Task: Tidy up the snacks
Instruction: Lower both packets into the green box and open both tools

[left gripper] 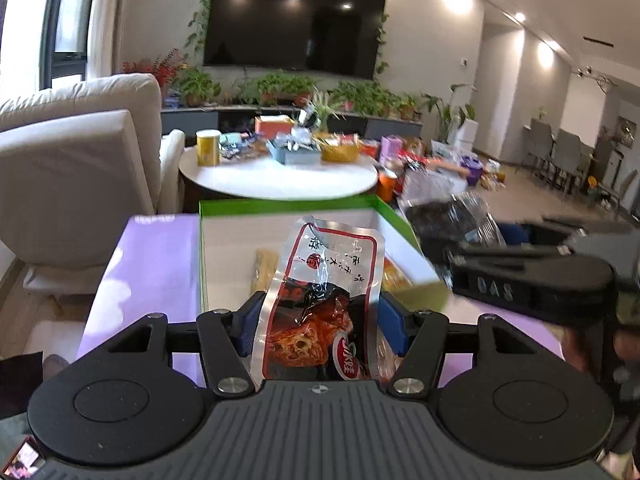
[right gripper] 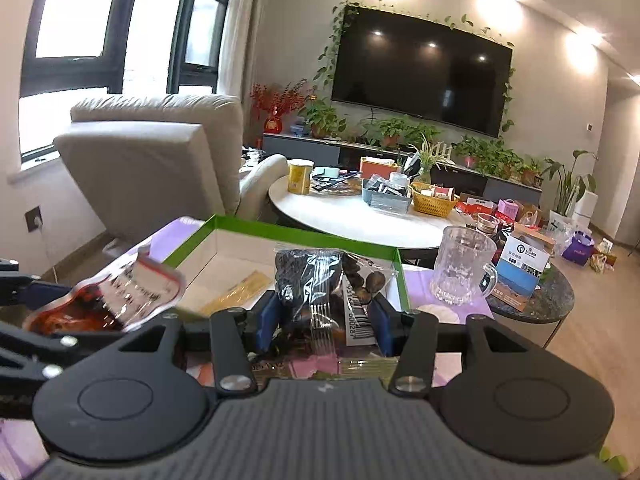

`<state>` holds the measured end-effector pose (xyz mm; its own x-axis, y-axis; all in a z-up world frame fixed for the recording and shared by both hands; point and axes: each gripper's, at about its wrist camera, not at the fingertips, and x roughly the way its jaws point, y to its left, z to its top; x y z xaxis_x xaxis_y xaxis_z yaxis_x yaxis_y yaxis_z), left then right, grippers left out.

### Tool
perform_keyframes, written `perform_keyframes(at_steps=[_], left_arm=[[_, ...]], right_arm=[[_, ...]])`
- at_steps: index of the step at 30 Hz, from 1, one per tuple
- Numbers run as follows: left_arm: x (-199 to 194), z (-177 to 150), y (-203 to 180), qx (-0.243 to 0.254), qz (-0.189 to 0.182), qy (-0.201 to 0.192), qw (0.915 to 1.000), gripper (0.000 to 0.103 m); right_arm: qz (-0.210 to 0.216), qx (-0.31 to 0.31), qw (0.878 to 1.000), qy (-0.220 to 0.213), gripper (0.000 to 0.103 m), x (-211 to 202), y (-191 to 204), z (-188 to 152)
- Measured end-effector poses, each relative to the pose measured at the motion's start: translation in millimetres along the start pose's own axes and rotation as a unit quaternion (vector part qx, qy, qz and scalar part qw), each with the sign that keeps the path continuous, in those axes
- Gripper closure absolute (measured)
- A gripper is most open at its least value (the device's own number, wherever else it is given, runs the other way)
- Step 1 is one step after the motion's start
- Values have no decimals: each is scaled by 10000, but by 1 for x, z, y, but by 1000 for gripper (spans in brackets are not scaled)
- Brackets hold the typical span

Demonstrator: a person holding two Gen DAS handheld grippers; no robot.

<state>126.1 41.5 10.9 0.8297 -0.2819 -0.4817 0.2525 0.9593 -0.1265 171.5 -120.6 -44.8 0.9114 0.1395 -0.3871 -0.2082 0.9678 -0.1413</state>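
left gripper (left gripper: 320,316) is clamping a red chicken snack pouch (left gripper: 320,300) mid-frame, right gripper (right gripper: 324,320) is pinching a dark snack bag (right gripper: 320,280), both hovering at the green box (right gripper: 280,232), probably needing dropping in next.

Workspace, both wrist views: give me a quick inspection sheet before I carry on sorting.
Surface: purple-covered table, partly bare.
Job's things: green-rimmed box open, a yellow packet inside; red meat pouch; dark snack bag.
Clutter: glass mug right of the box.
Grippers: left gripper shut on the red meat pouch; right gripper shut on the dark snack bag; both near the box's front edge.
Cables: nothing seen.
Surroundings: round white table loaded with baskets, armchair, wall television.
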Motion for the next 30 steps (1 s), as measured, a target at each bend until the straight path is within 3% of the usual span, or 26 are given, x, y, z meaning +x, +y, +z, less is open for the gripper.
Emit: perform_keyframes(at_steps=[4, 12, 21, 30], left_arm=[[26, 19, 12, -336, 111, -77, 9993, 47], [74, 41, 27, -407, 257, -21, 9988, 47], [117, 35, 39, -469, 395, 438, 9972, 47], [140, 25, 47, -544, 418, 713, 9951, 47]], right_arm=[[58, 109, 9998, 147, 45, 19, -9, 9], [-98, 160, 9991, 377, 45, 56, -13, 14], [-181, 225, 9968, 742, 45, 100, -13, 9], [-167, 398, 9938, 1023, 45, 118, -17, 2]])
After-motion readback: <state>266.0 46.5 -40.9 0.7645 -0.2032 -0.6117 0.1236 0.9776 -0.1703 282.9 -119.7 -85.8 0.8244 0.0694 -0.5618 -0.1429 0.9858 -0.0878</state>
